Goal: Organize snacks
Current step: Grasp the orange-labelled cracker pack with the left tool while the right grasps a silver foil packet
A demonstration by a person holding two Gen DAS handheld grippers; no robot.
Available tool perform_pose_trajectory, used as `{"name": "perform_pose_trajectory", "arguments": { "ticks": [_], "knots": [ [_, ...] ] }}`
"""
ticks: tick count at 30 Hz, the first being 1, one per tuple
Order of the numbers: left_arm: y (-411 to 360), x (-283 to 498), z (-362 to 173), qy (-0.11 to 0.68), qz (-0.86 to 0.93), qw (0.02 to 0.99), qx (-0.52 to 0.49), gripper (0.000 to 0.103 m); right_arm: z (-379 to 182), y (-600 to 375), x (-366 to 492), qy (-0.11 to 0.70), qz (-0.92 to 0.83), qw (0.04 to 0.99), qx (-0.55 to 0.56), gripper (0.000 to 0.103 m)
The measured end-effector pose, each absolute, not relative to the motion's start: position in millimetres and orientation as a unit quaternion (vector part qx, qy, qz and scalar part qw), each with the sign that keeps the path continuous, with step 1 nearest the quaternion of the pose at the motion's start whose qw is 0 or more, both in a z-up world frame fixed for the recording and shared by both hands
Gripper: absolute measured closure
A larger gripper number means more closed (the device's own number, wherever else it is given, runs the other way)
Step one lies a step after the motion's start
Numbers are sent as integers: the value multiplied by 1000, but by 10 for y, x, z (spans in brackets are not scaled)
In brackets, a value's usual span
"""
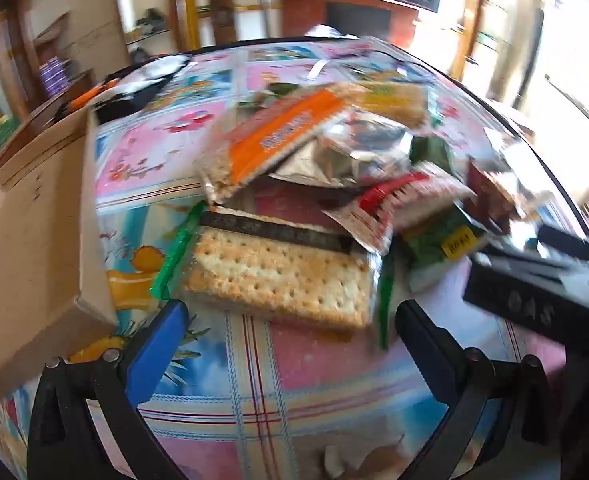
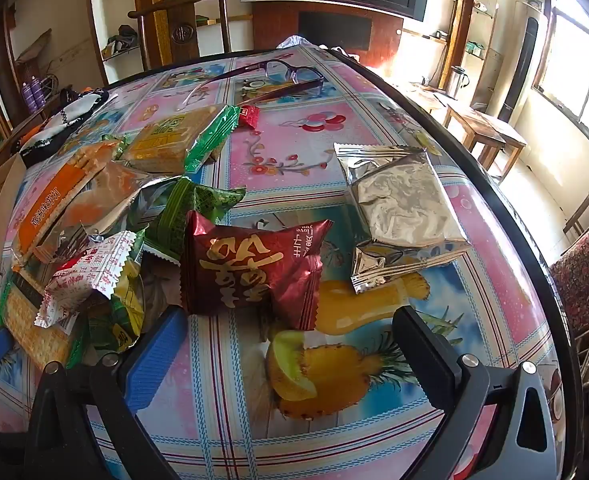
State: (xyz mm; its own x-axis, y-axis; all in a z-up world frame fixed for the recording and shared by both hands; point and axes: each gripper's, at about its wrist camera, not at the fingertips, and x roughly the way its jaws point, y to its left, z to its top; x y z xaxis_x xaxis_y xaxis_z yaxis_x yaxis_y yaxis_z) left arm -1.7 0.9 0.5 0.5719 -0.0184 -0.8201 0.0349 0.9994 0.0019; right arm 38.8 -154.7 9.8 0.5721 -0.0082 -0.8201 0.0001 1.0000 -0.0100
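On the table (image 2: 374, 120) | your left gripper (image 1: 290, 312) wide open, cracker pack (image 1: 278, 276) at 12 | right gripper (image 2: 290, 320) gaping too, red snack bag (image 2: 250, 264) at 12

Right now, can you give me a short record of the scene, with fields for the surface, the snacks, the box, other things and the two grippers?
surface: table with a colourful printed cloth
snacks: loose pile, including cracker pack, orange pack, maroon pack; silver pack lies apart from the pile
box: cardboard box at the table's left edge
other: glasses at the far side
left gripper: open, holds nothing
right gripper: open, holds nothing
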Motion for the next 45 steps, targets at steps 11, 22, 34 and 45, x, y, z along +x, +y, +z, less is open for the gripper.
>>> {"name": "perform_pose_trajectory", "arguments": {
  "ticks": [11, 22, 34, 45],
  "knots": [
    [130, -348, 258, 432, -81, 898, -15, 6, 147, -1710, 161, 465, 116, 877, -24, 1],
    [392, 133, 801, 418, -63, 905, -46, 20, 818, -2109, 0, 383, 183, 904, 41, 26],
    [556, 1057, 411, 453, -94, 884, -69, 18, 843, -2528, 1079, 365, 123, 901, 198, 32],
    [373, 1110, 280, 461, -85, 883, -25, 7, 621, -2809, 1118, 420, 95, 866, 255, 30]
  ]
}}
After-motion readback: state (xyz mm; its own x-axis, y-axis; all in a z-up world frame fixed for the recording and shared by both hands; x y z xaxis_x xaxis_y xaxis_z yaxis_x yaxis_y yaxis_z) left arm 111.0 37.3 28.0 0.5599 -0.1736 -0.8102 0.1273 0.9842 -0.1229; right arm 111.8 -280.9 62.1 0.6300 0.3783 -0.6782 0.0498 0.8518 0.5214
